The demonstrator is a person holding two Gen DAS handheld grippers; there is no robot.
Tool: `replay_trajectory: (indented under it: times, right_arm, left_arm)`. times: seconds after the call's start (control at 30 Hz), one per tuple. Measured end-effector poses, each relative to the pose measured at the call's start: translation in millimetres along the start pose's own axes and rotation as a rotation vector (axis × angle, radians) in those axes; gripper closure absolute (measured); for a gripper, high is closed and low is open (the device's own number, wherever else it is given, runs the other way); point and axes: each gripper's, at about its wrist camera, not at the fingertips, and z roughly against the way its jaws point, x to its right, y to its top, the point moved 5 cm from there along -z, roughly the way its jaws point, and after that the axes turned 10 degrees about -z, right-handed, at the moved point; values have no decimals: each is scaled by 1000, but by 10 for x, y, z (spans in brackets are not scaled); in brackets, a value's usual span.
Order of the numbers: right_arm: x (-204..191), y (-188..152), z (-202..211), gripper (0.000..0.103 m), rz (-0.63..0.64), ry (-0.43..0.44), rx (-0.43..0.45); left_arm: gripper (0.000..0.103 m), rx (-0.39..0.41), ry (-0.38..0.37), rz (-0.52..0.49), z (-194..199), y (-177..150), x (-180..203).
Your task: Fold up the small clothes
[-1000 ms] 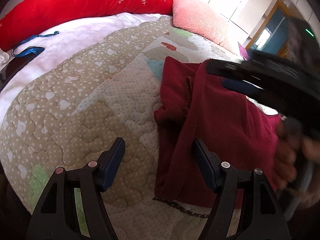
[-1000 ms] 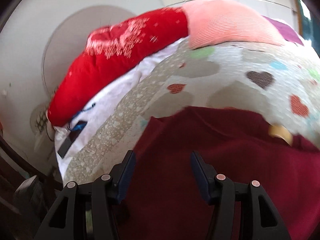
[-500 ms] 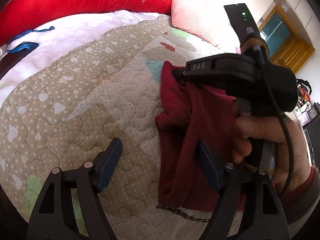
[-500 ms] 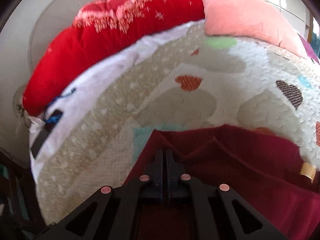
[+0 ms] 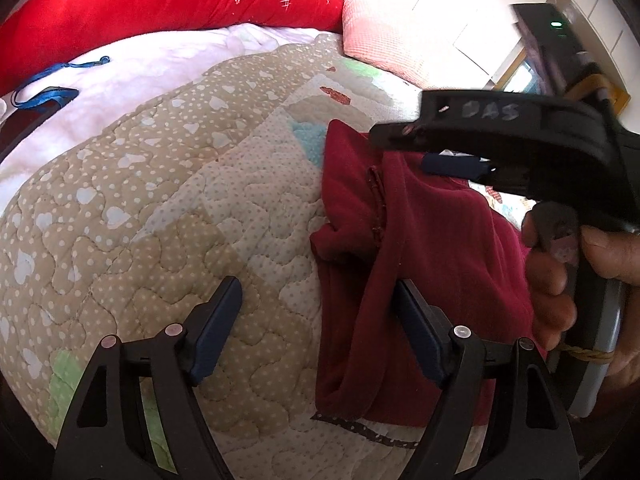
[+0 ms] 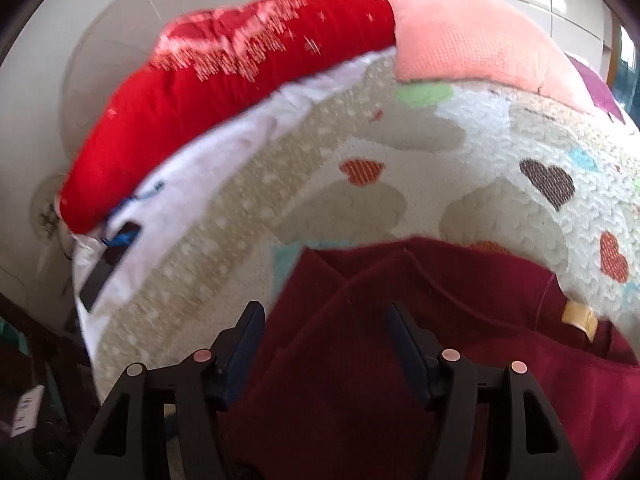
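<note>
A bed (image 5: 168,216) with a heart quilt

A dark red cloth (image 5: 440,248) lies on the quilt. A red pillow (image 5: 160,4) and a pink pillow (image 5: 384,36) sit at the far end.

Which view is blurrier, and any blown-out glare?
Right wrist view is blurrier: the red pillow and quilt smear with motion. Left wrist view is mostly sharp, but sunlight overexposes the pink pillow and the wall behind; both bend strongly at the edges.

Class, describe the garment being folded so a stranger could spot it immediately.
Start at the heart-patterned quilt covering the bed. Below the long red pillow and the pink cushion lies the maroon garment, partly folded. It is the only dark, plain, crumpled fabric there.
</note>
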Motion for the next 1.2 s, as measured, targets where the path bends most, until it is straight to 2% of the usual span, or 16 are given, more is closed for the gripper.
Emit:
replay_trajectory:
  times: [0.1, 0.27, 0.33, 0.43, 0.5, 0.53, 0.57, 0.6, 0.63, 0.67, 0.7, 0.73, 0.83, 0.93, 1.07, 1.2]
  right_arm:
    - [-14, -32, -120, 41, 4, -31, -43]
    - [-148, -29, -352, 13, 34, -74, -99]
    - [-223, -54, -475, 11, 93, -139, -125]
    - [-304, -107, -592, 10, 188, -220, -104]
    - [-288, -134, -586, 13, 208, -222, -73]
    - [-244, -136, -536, 33, 204, -220, -46]
    - [-197, -127, -483, 46, 199, -224, -24]
    - [-134, -123, -410, 53, 177, -183, -16]
    - [-66, -118, -331, 69, 143, -128, -14]
    - [27, -112, -225, 81, 93, -70, -11]
    - [92, -108, -132, 84, 46, -17, -1]
    - [156, -104, -29, 85, 3, 39, 17]
    - [396, -109, 414, 88, -114, 202, 104]
    - [623, -117, 917, 89, -184, 290, 205]
    - [991, -293, 1523, 89, -267, 356, 318]
    - [1581, -664, 1986, 89, -357, 352, 405]
  left_arm:
    - [24, 2, -4, 0, -9, 2, -4]
    - [22, 14, -21, 14, 4, -29, -25]
    - [22, 20, -21, 15, 12, -42, -27]
    - [19, 27, -17, 14, -6, -45, -25]
    - [16, 31, -13, 10, -9, -38, -7]
    - [16, 38, -14, 5, -15, -34, 8]
    - [16, 39, -15, -8, -21, -27, 32]
    - [21, 39, -22, -18, -23, -14, 51]
    - [31, 40, -59, -29, -8, -1, 100]
    - [58, 25, -141, -39, 13, 18, 200]
    - [72, 7, -180, -47, 19, 27, 272]
    - [72, 0, -200, -69, 49, 50, 373]
    - [78, 67, -182, -208, 255, 148, 757]
    - [78, 102, -263, -268, 462, 255, 1156]
    - [78, 115, -364, -374, 624, 305, 1804]
    - [78, 57, -440, -476, 510, 150, 2407]
